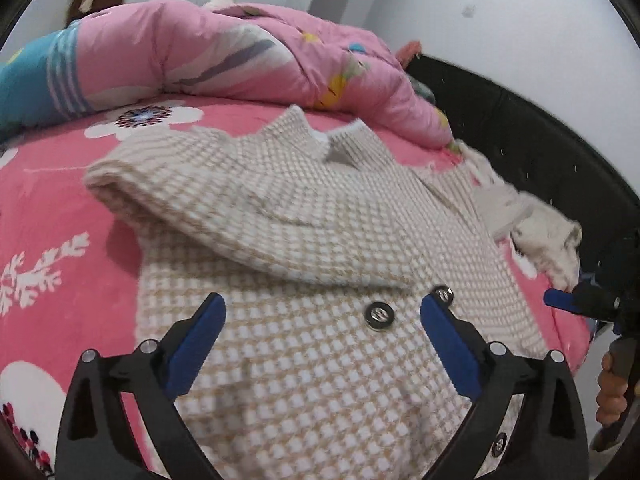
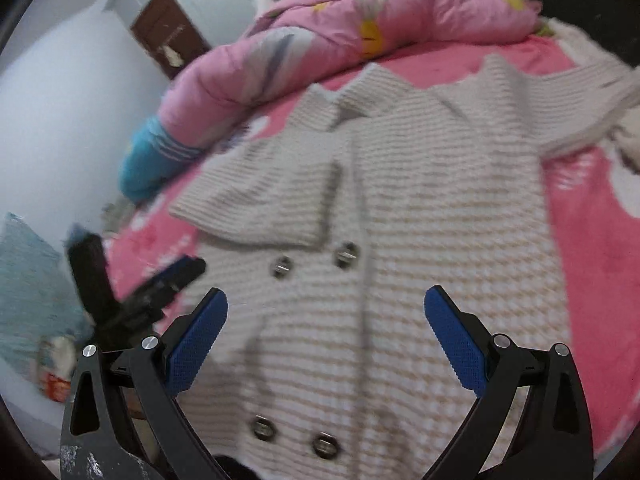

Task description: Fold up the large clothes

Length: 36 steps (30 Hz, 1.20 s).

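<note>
I see the checked coat (image 1: 320, 360) lying spread flat on the pink bed (image 1: 60, 208), collar toward the pink quilt (image 1: 224, 56), one sleeve (image 1: 224, 204) folded across its chest just above the buttons (image 1: 377, 313). My left claw (image 1: 322, 316) hangs wide and empty over the coat's lower front, and my right claw (image 2: 326, 312) is wide and empty too, above the button row. Bare bed flanks both long coat edges, the black bed frame (image 1: 520, 128) bounds the far side, and the other sleeve (image 2: 580, 100) trails toward that edge.
</note>
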Each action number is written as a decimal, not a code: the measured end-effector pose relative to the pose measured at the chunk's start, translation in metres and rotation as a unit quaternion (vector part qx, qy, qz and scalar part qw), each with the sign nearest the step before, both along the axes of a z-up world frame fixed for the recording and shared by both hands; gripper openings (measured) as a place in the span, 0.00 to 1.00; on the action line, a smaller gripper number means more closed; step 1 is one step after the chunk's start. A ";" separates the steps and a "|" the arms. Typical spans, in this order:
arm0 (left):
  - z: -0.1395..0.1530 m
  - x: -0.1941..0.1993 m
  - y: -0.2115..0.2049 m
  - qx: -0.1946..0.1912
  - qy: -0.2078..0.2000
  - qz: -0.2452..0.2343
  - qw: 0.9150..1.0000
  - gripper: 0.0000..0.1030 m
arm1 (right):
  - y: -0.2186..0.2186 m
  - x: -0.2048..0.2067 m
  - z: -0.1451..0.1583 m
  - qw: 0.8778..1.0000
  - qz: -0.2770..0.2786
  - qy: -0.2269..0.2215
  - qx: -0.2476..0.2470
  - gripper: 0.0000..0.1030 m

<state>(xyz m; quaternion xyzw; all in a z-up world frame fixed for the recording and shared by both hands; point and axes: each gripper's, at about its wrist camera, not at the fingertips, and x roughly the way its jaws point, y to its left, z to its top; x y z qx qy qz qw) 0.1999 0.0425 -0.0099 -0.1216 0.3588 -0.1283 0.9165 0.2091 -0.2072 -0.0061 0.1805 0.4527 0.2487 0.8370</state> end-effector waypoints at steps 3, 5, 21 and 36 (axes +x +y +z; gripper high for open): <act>-0.011 0.013 0.016 0.022 0.022 0.043 0.999 0.94 | 0.015 0.025 -0.001 0.998 0.029 0.023 0.051 0.92; -0.021 0.023 0.026 0.023 0.043 0.068 0.996 0.94 | 0.032 0.048 -0.007 0.996 0.046 0.041 0.065 0.90; -0.059 0.034 0.073 -0.054 0.088 0.076 0.992 0.95 | 0.074 0.140 -0.091 0.986 0.046 0.154 0.040 0.45; -0.034 0.070 0.095 0.017 0.091 0.170 0.981 0.95 | 0.047 0.156 0.038 0.999 0.011 -0.031 0.029 0.06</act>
